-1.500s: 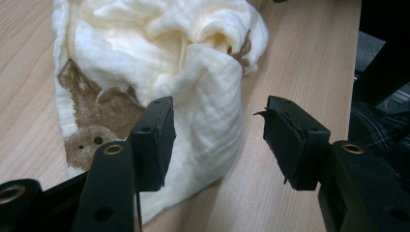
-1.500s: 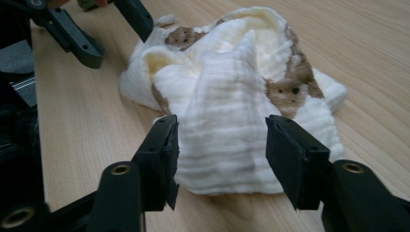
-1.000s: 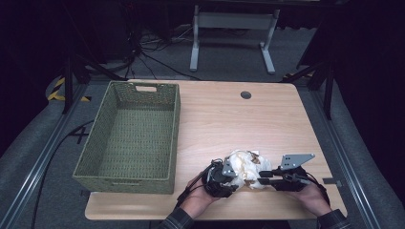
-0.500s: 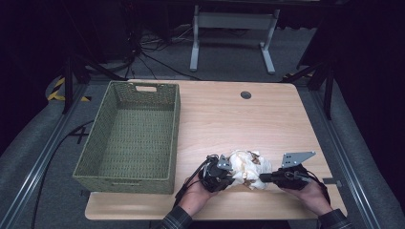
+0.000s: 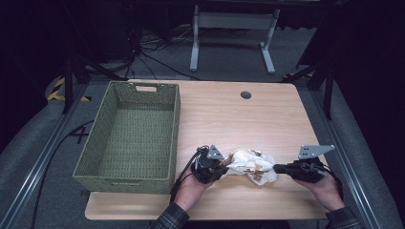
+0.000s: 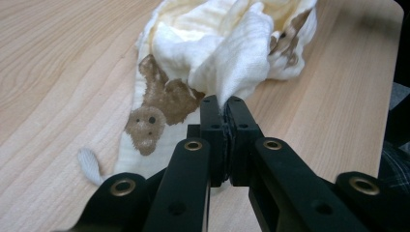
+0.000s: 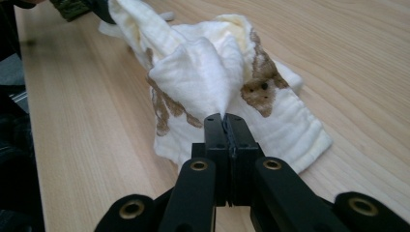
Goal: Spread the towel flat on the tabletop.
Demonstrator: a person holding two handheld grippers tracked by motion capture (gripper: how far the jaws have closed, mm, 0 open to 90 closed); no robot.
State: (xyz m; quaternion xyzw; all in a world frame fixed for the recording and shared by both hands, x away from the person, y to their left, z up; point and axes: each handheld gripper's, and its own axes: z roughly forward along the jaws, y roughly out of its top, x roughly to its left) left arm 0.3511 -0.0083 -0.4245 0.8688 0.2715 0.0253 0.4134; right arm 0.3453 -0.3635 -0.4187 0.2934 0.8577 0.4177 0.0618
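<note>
A: Left to right?
B: Green woven rectangular basket (image 5: 129, 136) at table's left; bare light wooden tabletop (image 5: 229, 114) beyond. Left gripper (image 6: 221, 107) clamped on crumpled white cloth with brown print (image 5: 250, 164) near front edge. Right gripper (image 7: 225, 120) pinching its other end.
A: Hidden?
B: Print mostly lost in folds.

Cloth (image 6: 212, 63) top past the left gripper view's upper edge (its pinched tip hidden between jaws)

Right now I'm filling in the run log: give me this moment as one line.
left gripper: shut on cloth | right gripper: shut on cloth | cloth: crumpled on table | basket: left of cloth
</note>
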